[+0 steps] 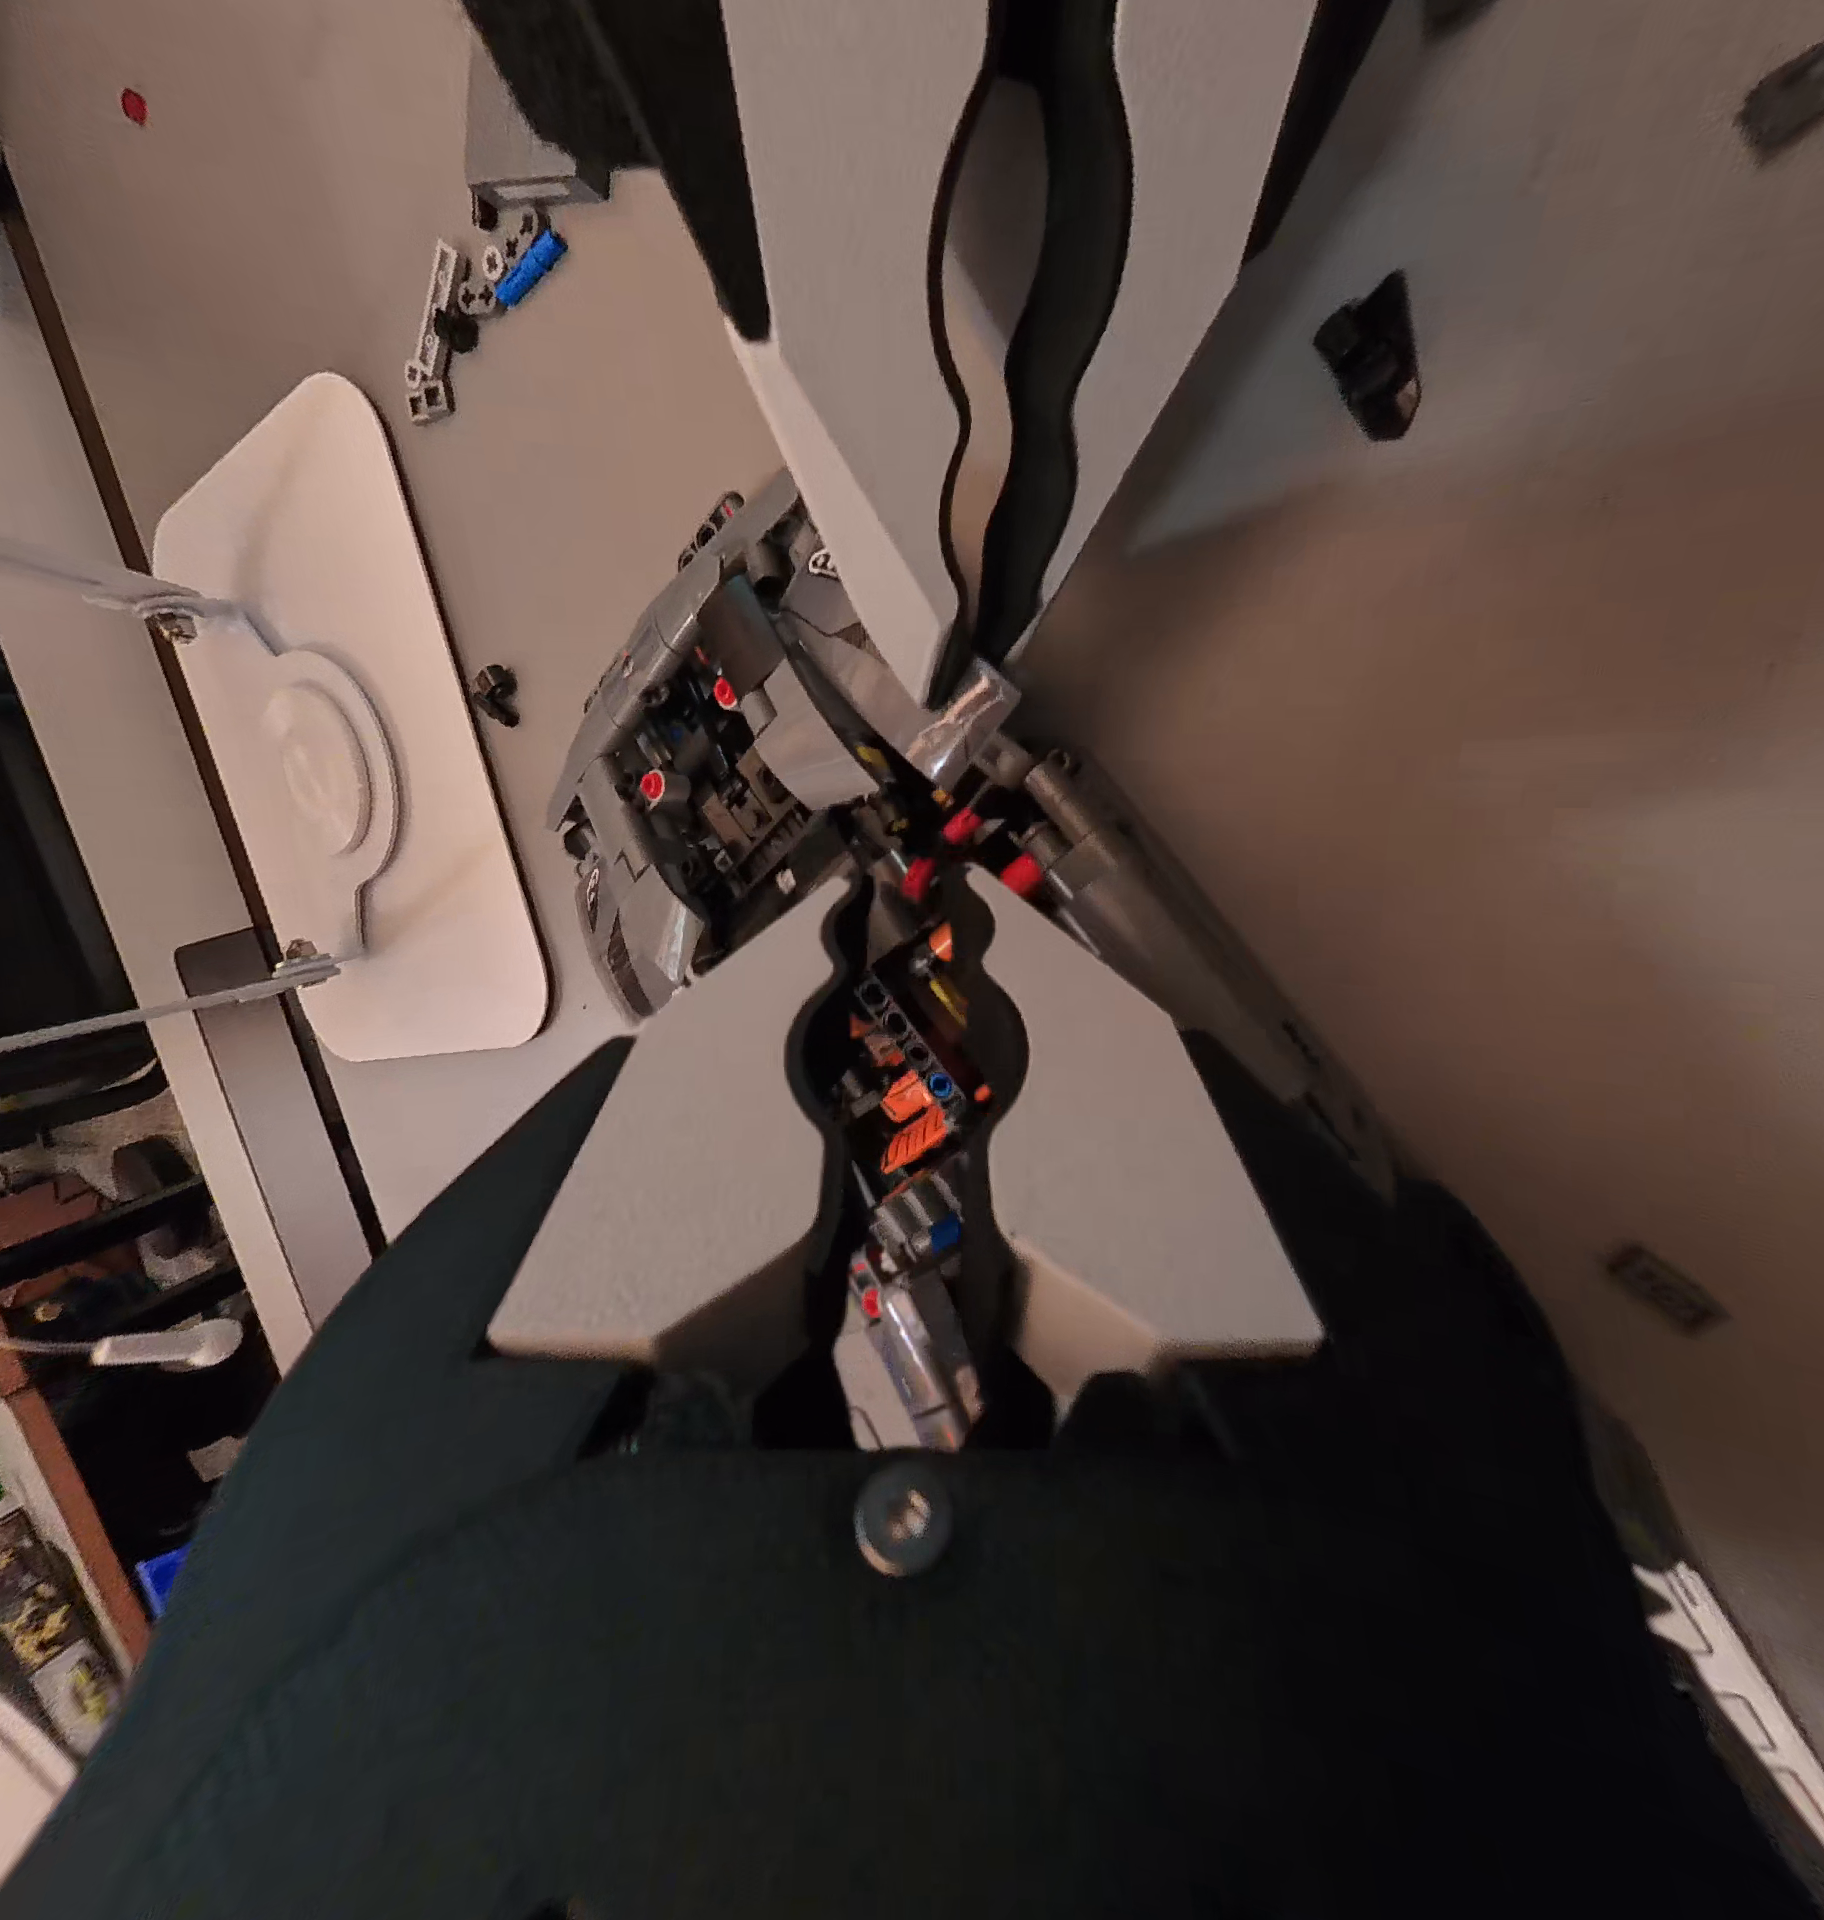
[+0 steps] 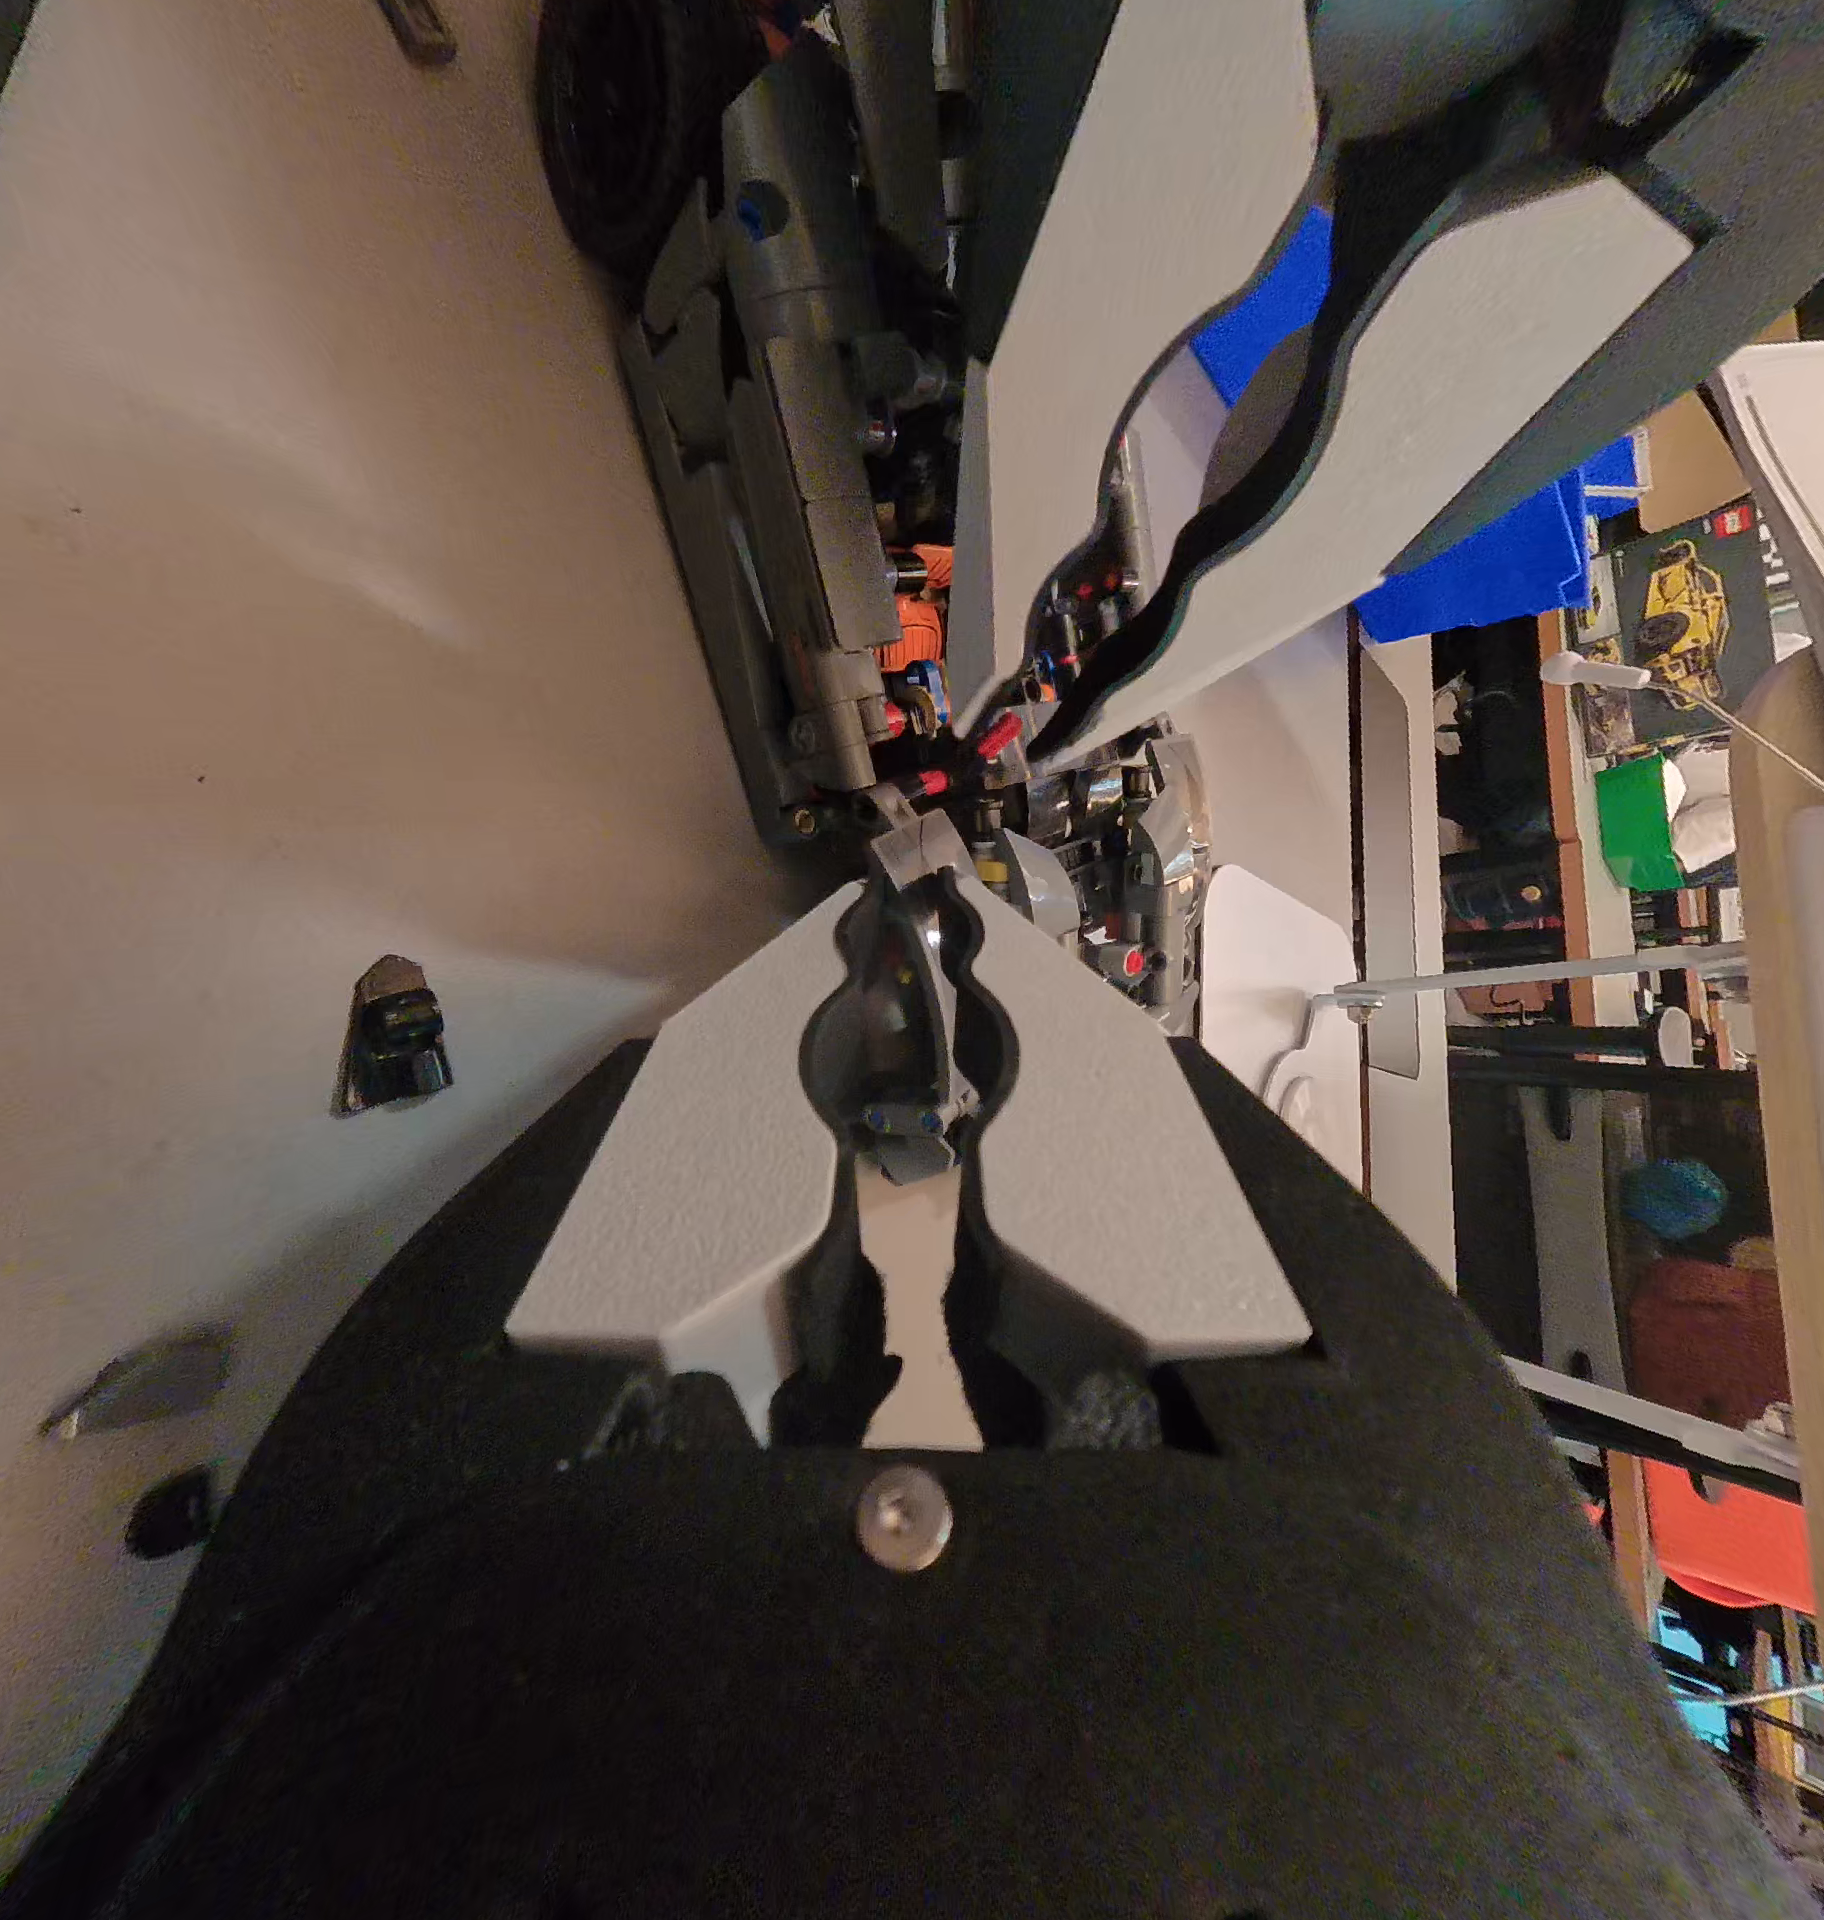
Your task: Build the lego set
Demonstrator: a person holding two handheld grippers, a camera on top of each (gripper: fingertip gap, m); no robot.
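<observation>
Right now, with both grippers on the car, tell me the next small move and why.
Probably ease the right gripper forward to seat its curved grey panel onto the grey car model. The panel sits clamped in its jaws at the red pins, while the left gripper is shut on the chassis, bracing it.

Left gripper (image 1: 913,883): jaws nearly closed on the lego model (image 1: 679,769), clamping its orange-and-black inner section between the grey fingers (image 1: 679,1143). Right gripper (image 2: 913,883): jaws drawn in on a curved grey panel at the model's edge. Both sets of fingertips meet at the model from opposite sides, almost touching.
</observation>
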